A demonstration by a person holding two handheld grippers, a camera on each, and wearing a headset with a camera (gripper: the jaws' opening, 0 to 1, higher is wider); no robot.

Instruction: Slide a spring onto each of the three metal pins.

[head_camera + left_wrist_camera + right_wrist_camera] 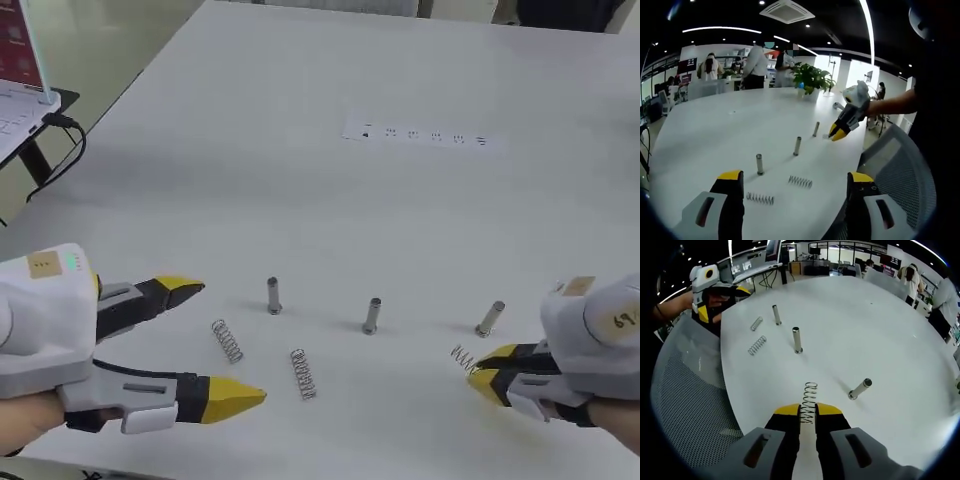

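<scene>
Left tongs (228,343), wide apart and empty, hover over the counter (330,200) by the left spring (228,341) and the middle spring (303,373), both lying loose before the bare left pin (273,295) and middle pin (372,315). Right tongs (478,368) are clamped on the third spring (462,357) by its end, near the right pin (490,318), which seems to lean. The risk: the thinly held spring could bend, pop free, or knock that pin over.

Three short metal pins stand upright in a row, well apart: left pin (273,295), middle pin (372,315), right pin (490,318). The first spring (228,340) lies flat near the left pin, and the second spring (303,373) lies flat in front of the gap between the left and middle pins. The third spring (462,357) is pinched by one end in the right gripper (482,368), near the right pin.
</scene>
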